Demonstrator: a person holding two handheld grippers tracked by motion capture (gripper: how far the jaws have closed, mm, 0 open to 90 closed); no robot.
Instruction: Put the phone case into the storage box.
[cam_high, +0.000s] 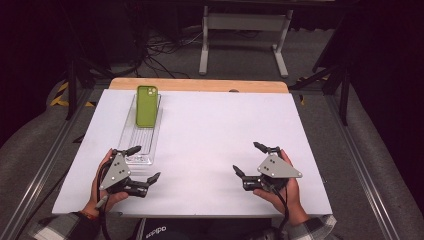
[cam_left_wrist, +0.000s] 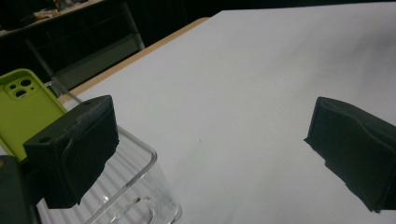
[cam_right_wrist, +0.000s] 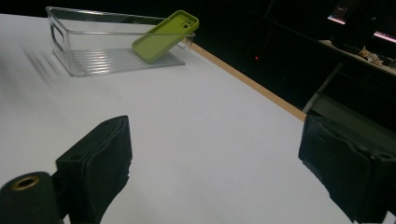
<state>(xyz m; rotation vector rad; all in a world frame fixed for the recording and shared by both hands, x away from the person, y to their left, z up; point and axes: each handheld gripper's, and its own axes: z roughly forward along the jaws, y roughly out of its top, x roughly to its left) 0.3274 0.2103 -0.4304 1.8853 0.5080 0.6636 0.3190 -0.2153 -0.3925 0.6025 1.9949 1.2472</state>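
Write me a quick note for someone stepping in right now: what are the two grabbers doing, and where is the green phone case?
Left gripper: open, holding nothing, beside the near end of the clear bin.
Right gripper: open, holding nothing, over the bare white table.
Green phone case: in the bin, its top end leaning on the far wall.
Done: nothing gripped yet.
Left: probably handling the case or bin; the left gripper is nearest.

White table (cam_high: 210, 145); grey floor (cam_high: 240, 60), cables (cam_high: 160, 50), white frame (cam_high: 245, 22) beyond.
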